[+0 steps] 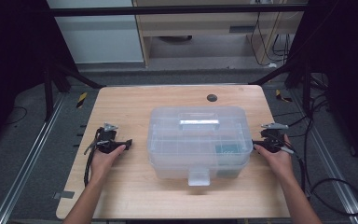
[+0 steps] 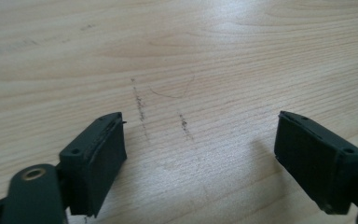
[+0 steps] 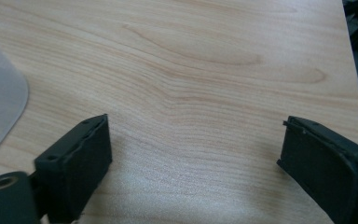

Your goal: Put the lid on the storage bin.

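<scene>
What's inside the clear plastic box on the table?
Through the clear box, a grid of tray dividers and something teal near its front right corner. The frosted plastic blurs anything else inside.

The table (image 1: 121, 102) is pale wood with smooth, faintly glossy grain and dark scuffs. At frame centre, the storage box (image 1: 168, 144) is translucent, frosted plastic. The gripper jaws are matt black.
</scene>
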`<act>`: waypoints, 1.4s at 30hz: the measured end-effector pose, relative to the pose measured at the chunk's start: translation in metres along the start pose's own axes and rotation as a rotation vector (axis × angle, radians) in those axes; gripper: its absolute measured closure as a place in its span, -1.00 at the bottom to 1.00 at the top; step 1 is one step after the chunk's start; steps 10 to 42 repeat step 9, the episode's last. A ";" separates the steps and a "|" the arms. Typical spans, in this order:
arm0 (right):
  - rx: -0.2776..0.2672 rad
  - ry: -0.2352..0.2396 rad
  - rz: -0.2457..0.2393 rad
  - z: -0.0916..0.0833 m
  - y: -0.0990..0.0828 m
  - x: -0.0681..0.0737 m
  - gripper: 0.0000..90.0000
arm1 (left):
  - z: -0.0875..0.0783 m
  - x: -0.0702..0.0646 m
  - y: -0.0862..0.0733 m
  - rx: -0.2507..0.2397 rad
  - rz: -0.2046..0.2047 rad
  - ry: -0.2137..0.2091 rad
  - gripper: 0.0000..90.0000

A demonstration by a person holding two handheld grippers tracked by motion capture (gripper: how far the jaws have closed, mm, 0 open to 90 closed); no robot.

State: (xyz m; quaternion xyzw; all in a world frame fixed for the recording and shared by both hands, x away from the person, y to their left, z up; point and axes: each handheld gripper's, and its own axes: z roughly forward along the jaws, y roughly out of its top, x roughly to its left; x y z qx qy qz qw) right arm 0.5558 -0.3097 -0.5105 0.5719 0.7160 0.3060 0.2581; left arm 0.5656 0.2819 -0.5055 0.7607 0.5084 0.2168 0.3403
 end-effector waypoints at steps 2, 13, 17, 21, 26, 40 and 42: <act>0.011 0.005 0.026 0.002 0.000 0.000 -0.97 | 0.001 -0.001 0.000 -0.004 0.004 0.008 -0.75; 0.018 -0.024 0.043 0.003 0.000 0.004 -0.99 | 0.004 -0.003 0.001 0.033 0.010 0.041 -0.99; 0.018 -0.024 0.043 0.003 0.000 0.004 -0.99 | 0.004 -0.003 0.001 0.033 0.010 0.041 -0.99; 0.018 -0.024 0.043 0.003 0.000 0.004 -0.99 | 0.004 -0.003 0.001 0.033 0.010 0.041 -0.99; 0.018 -0.024 0.043 0.003 0.000 0.004 -0.99 | 0.004 -0.003 0.001 0.033 0.010 0.041 -0.99; 0.018 -0.024 0.043 0.003 0.000 0.004 -0.99 | 0.004 -0.003 0.001 0.033 0.010 0.041 -0.99; 0.018 -0.024 0.043 0.003 0.000 0.004 -0.99 | 0.004 -0.003 0.001 0.033 0.010 0.041 -0.99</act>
